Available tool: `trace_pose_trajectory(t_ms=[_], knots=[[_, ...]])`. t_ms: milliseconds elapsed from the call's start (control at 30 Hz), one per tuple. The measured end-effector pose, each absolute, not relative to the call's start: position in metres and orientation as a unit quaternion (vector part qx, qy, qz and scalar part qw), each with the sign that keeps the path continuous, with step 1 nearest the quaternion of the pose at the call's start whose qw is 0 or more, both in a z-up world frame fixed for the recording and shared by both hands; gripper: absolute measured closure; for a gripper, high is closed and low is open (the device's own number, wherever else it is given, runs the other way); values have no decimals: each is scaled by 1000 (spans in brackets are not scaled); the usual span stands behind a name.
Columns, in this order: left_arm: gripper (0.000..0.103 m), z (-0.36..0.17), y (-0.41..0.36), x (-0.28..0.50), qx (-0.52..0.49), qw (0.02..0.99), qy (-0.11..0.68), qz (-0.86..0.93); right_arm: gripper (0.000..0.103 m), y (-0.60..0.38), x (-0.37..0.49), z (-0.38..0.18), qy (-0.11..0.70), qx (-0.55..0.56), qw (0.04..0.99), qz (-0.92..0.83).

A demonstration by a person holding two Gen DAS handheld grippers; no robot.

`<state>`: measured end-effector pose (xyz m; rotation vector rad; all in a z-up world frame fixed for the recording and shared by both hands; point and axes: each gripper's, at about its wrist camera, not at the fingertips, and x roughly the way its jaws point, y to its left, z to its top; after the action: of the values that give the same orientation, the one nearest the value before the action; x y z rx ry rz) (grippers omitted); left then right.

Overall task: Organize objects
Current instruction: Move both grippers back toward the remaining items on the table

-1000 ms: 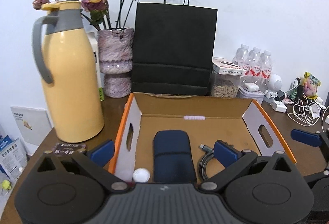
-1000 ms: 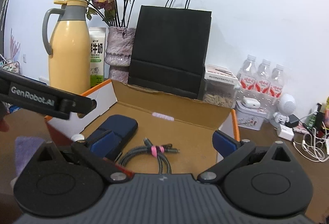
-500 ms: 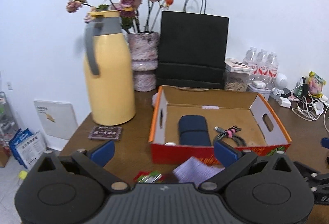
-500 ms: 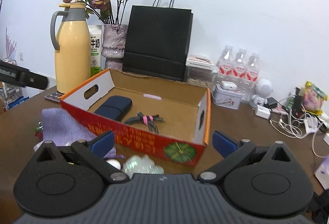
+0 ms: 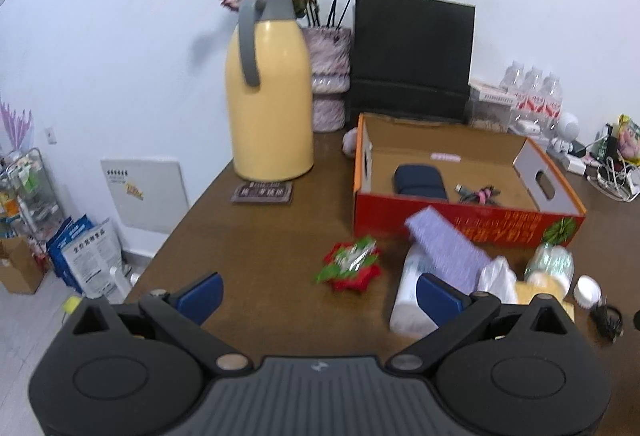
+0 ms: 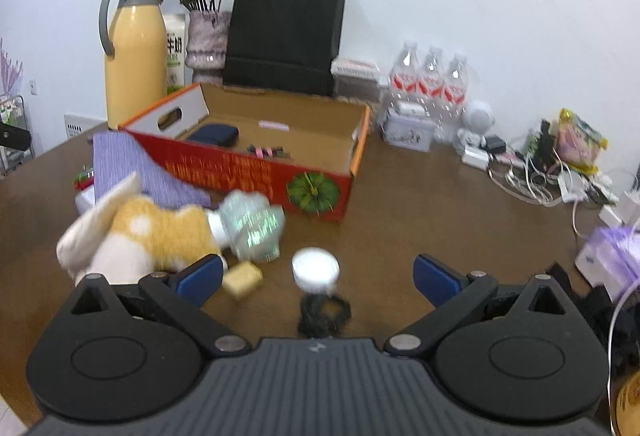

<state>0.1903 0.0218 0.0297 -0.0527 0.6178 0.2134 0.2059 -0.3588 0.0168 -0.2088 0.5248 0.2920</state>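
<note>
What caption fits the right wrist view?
Open right gripper above white cap, red cardboard box behind.

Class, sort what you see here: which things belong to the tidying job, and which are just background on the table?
Job: box, navy case and cable already inside; plush toy, purple cloth, white jar waiting in front.

Background: thermos, vase, black bag, water bottles.

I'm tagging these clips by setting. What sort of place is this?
Probably a home or small office desk used as a catch-all surface. A yellow thermos and a vase of dried flowers stand by the wall, water bottles and tangled chargers crowd one end, and a cardboard box is being filled.
</note>
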Motion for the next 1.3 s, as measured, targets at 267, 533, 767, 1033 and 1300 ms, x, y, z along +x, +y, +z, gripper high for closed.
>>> trace_pose_trajectory(t_ms=[267,533,767,1033,1300], knots=[[0,15,18,168,-34,941,321,102,0,-375,193,-1,280,-101,944,143],[0,5,-10,164,-28,939,333,78,0,-385,193,-15,291,-92,941,147],[0,4,-38,175,-26,940,337,51,0,-383,204,-26,297,-83,939,155],[18,-8,-68,195,-17,938,344,23,0,-379,223,-36,295,-72,941,153],[52,-20,-79,211,-24,935,354,6,23,-374,250,-45,314,-54,936,152]])
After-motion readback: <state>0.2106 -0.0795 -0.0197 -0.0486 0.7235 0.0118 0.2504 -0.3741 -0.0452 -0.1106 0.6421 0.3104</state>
